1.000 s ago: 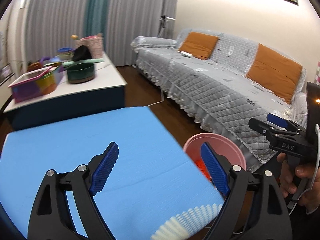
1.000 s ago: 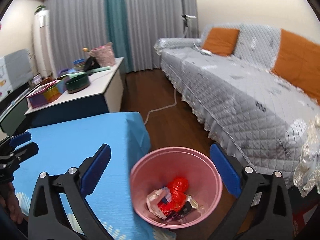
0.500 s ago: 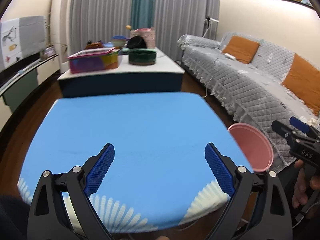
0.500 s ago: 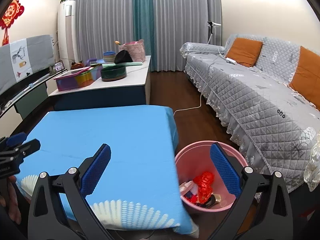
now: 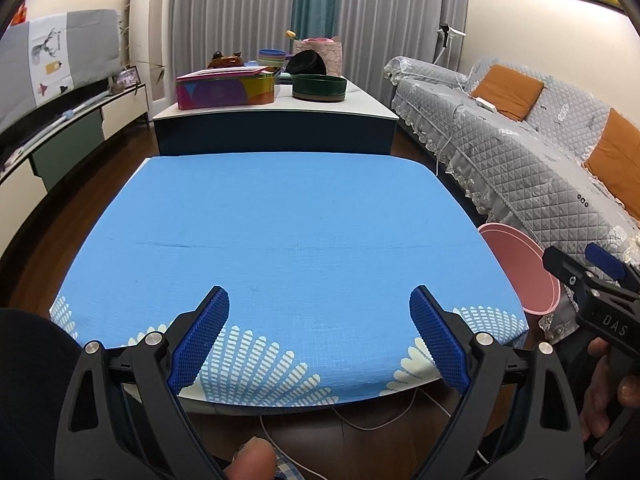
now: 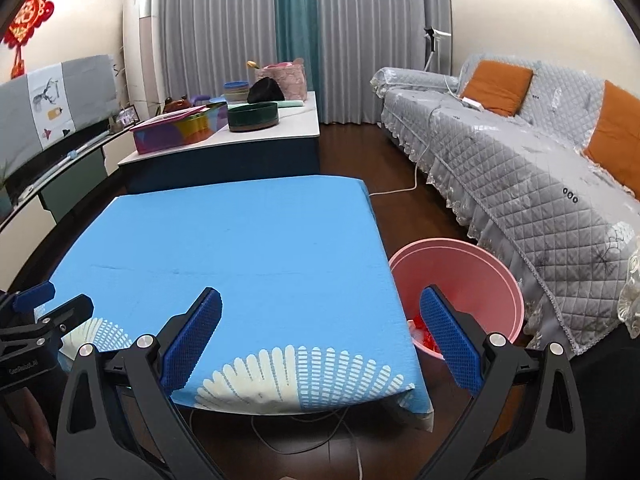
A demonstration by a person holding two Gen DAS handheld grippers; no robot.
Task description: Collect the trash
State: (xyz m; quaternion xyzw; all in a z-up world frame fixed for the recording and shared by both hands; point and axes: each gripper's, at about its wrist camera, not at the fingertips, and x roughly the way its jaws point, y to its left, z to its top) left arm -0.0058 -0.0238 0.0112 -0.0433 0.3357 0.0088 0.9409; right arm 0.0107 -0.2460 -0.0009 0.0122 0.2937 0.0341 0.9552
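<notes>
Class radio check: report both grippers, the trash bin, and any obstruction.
Left gripper open, empty. Right gripper open, empty. Pink bin beside blue table, trash inside. Nothing in the way.

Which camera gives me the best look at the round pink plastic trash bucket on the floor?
The right wrist view: the round pink plastic trash bucket shows its whole rim, its inside and some red trash. The left wrist view catches only part of its rim, cut off by the blue tablecloth and the right gripper.

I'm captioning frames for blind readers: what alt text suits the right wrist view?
The open, empty right gripper hangs over the near edge of a blue-clothed table; beside it a pink bin holds red trash.
</notes>
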